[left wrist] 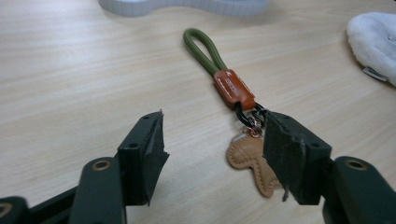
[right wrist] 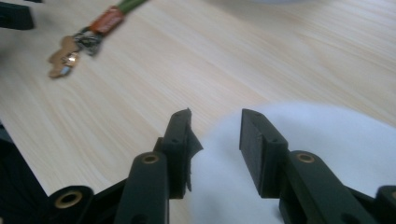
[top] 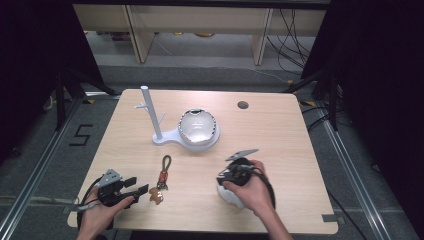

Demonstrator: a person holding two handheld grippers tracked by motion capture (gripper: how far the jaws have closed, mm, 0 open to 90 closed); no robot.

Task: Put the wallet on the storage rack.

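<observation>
Near the counter's [top: 280, 125] front-left corner, the left tongs [top: 139, 185] stand apart and empty, with the keychain [top: 161, 180] just ahead of them: its tan leather charm [left wrist: 254, 163] lies beside the right jaw, its green cord loop [left wrist: 203, 46] pointing toward the white stand [top: 165, 135] and its shiny bowl [top: 198, 127] mid-counter. The right tongs [right wrist: 215, 140] are also apart, hovering over a white fluffy thing [top: 231, 196] near the front edge, gripping nothing. The risk, as I judge it: the left jaws close off-centre, catching only the thin charm's edge, so the keychain slides or pivots away. The right jaws may merely pinch loose fluff and slip.
</observation>
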